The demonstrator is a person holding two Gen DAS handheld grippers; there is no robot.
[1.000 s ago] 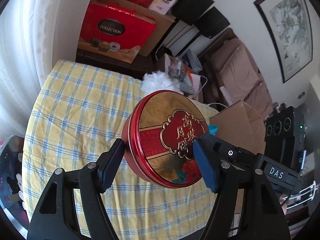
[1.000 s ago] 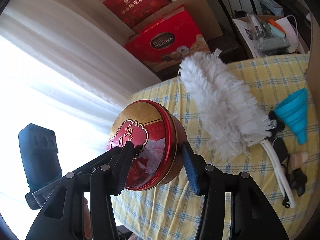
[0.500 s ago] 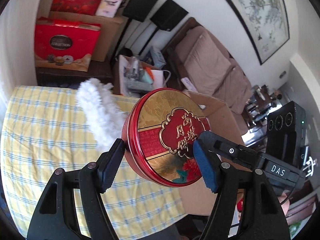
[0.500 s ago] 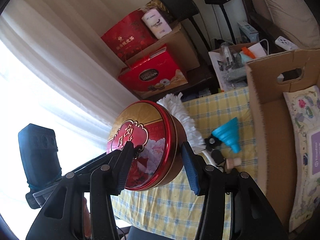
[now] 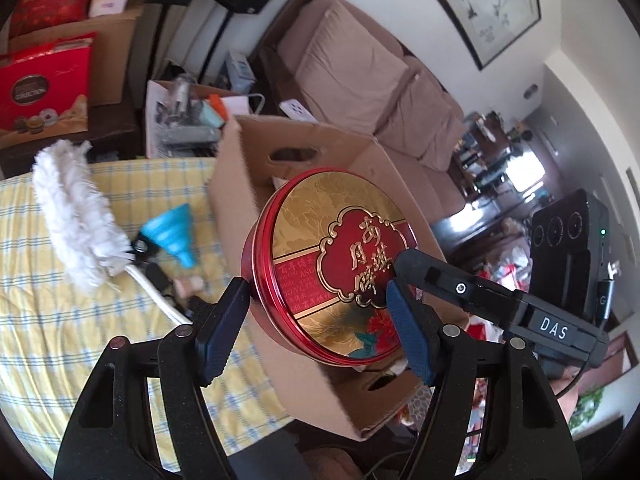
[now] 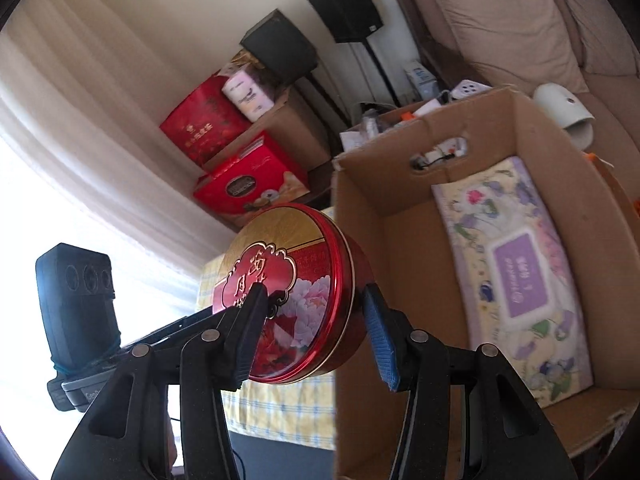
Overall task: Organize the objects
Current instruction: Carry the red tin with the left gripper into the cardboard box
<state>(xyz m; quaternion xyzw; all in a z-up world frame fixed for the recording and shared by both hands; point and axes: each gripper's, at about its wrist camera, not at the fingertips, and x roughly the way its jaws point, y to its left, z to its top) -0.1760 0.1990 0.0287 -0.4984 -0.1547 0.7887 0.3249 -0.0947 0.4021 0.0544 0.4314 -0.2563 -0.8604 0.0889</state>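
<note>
Round red-and-gold tin (image 5: 334,266), lid printed with gilt characters and peonies: you hold it tilted in the air between both tools, where a second ago it hung over the open checked cloth; now it sits at the near wall of the cardboard box (image 5: 256,184), partly over its opening. Left gripper (image 5: 316,326): fingers clamped on the tin, one blue pad under its rim, the other against the lid face. Right gripper (image 6: 316,336): fingers clamped on the tin's opposite edge, one across the lid, one on the red side wall; its grip is unchanged from the earlier frames. Box, on the counter (image 5: 48,320) with the yellow checked cloth: open-topped, with handle cut-outs, and newly in full view of the right wrist camera. Floral wipes pack (image 6: 516,276): flat on the box floor. White duster (image 5: 74,216), blue funnel (image 5: 172,234): on the cloth just left of the box, now well to the left of the tin.
</note>
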